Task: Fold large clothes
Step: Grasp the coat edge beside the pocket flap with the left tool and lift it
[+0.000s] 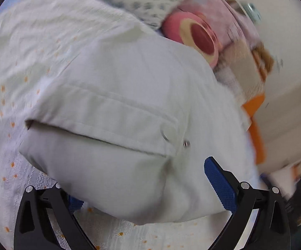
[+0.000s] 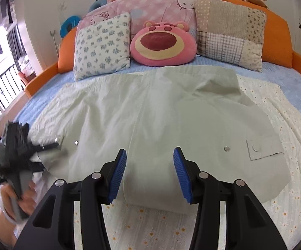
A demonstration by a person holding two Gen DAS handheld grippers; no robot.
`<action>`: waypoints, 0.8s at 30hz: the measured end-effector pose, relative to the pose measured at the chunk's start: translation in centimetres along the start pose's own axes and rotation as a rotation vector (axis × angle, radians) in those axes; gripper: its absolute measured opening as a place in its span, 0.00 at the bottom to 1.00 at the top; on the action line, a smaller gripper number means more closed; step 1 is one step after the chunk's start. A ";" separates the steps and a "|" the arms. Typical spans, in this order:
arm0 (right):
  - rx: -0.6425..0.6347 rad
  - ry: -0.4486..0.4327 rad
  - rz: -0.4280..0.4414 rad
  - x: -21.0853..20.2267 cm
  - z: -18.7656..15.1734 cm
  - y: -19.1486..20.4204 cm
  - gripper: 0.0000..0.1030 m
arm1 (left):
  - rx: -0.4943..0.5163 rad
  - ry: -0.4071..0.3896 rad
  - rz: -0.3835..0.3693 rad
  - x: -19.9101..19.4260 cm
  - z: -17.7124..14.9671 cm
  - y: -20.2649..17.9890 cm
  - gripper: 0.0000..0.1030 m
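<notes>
One pale grey-white garment (image 2: 150, 114) lay spread across the middle of the right wrist view, on one white sheet (image 2: 279, 108) printed with small orange flowers, which in turn covered one light blue bedspread (image 2: 296, 77). The garment's near edge was folded over at the lower centre of that frame, and one flap with a snap (image 2: 263, 148) lay at the right. Three metal snaps were countable on the cloth in this view: two at the left (image 2: 76, 142) and one at the right (image 2: 226, 148). The right gripper (image 2: 149, 175) occupied the bottom centre of its frame, its two blue pads parted to a medium gap above the folded edge, with nothing clamped between them. The left gripper (image 2: 46, 145) appeared at the left edge of the same frame, in one blurred hand (image 2: 23, 198), its tips at the garment's left edge. In the left wrist view, a thick fold of the garment (image 1: 113, 145) filled the space between the left gripper's fingers (image 1: 219, 183); the left pad was hidden under the cloth, so whether it gripped could not be determined. Along the top of the right wrist view stood three cushions: one blue-flowered cushion (image 2: 102, 45), one pink bear cushion (image 2: 163, 43) and one patchwork cushion (image 2: 229, 33). One pink cartoon-cat quilt (image 2: 161, 2) lay behind them against one orange headboard (image 2: 279, 25).
</notes>
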State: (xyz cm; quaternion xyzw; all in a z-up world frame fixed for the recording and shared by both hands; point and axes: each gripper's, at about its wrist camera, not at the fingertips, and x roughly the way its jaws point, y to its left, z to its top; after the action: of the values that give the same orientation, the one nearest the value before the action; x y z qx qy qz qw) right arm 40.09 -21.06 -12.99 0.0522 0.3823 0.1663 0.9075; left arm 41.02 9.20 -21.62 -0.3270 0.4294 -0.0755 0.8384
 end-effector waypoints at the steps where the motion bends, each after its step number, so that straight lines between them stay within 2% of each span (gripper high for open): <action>1: 0.008 0.007 0.008 0.3 0.0 0.0 0.47 | -0.012 0.004 -0.004 0.2 0.1 -0.1 0.97; 4: 0.013 0.003 0.018 0.5 0.0 0.2 0.47 | -0.103 0.017 -0.056 0.8 2.2 0.0 0.97; 6: 0.031 -0.019 0.032 0.3 0.3 0.1 0.47 | -0.122 0.010 -0.071 0.8 3.5 -0.4 0.97; 8: 0.069 -0.037 0.064 0.0 0.6 -0.2 0.47 | -0.123 0.013 -0.037 1.0 3.4 -0.7 0.93; 10: 0.111 -0.057 0.101 -0.3 0.9 -0.5 0.47 | -0.095 0.040 0.016 1.6 2.3 -0.7 0.62; 12: 0.120 -0.077 0.098 -0.7 1.0 -0.5 0.47 | -0.082 0.048 0.047 2.0 1.5 0.4 0.49; 14: 0.105 -0.080 0.072 -0.7 0.9 -0.1 0.47 | -0.080 0.041 0.028 1.6 1.3 1.0 0.44; 16: 0.085 -0.089 0.058 -0.8 0.7 0.3 0.47 | -0.043 0.047 0.045 1.2 1.6 0.1 0.34; 18: 0.058 -0.110 0.036 -1.2 0.3 0.8 0.47 | 0.009 0.039 0.063 0.4 2.1 -1.3 0.29; 22: 0.017 -0.129 -0.041 -0.9 -1.1 1.5 0.45 | 0.084 0.029 0.103 -1.4 3.1 -4.3 0.28; 23: 0.017 -0.112 -0.046 -0.4 -1.6 1.5 0.40 | 0.091 0.030 0.109 -1.5 3.3 -4.6 0.28; 24: 0.020 -0.092 -0.046 0.2 -2.0 1.4 0.27 | 0.106 0.032 0.122 -1.8 3.5 -5.3 0.28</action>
State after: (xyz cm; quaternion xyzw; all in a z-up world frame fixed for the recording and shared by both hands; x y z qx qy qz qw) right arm 38.41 -19.76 -14.23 0.0601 0.3431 0.1389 0.9270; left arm 43.44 7.52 -15.71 -0.2540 0.4575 -0.0519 0.8506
